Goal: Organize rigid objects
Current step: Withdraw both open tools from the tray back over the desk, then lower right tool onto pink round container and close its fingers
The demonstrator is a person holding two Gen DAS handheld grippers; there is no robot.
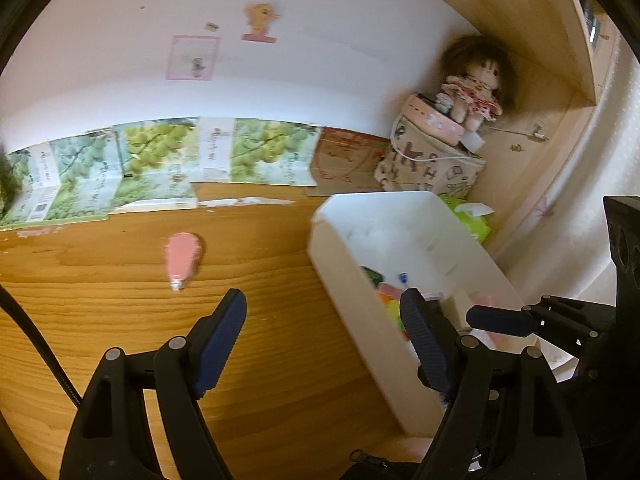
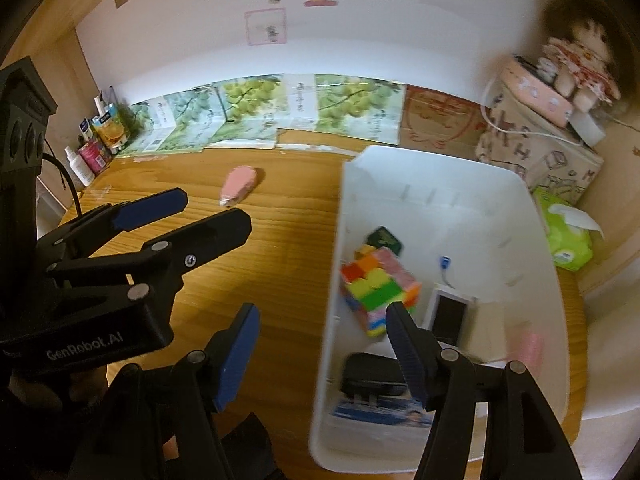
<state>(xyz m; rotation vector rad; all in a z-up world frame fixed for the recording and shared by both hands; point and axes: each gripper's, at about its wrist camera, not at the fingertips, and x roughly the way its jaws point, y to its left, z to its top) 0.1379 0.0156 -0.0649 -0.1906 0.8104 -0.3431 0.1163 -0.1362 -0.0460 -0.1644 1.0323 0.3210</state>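
Observation:
A white plastic bin (image 2: 452, 184) stands on the wooden table (image 2: 280, 264). It holds a multicoloured puzzle cube (image 2: 376, 288), a black case (image 2: 372, 376), a white box with a dark face (image 2: 450, 316), a small blue item (image 2: 444, 262) and a booklet (image 2: 380, 412). A pink tube (image 2: 240, 184) lies alone on the table to the bin's left, also seen as the pink tube (image 1: 182, 258). My right gripper (image 2: 320, 356) is open, straddling the bin's left wall from above, empty. My left gripper (image 1: 324, 336) is open and empty beside the bin (image 1: 400, 240). It also shows as the left gripper (image 2: 216, 210).
Fruit-printed cardboard (image 2: 256, 112) leans along the back wall. A patterned box (image 2: 540, 152) with a doll (image 2: 576, 64) on top fills the right corner, with a green tissue pack (image 2: 564, 236) in front of it. Bottles and cartons (image 2: 96, 144) crowd the far left.

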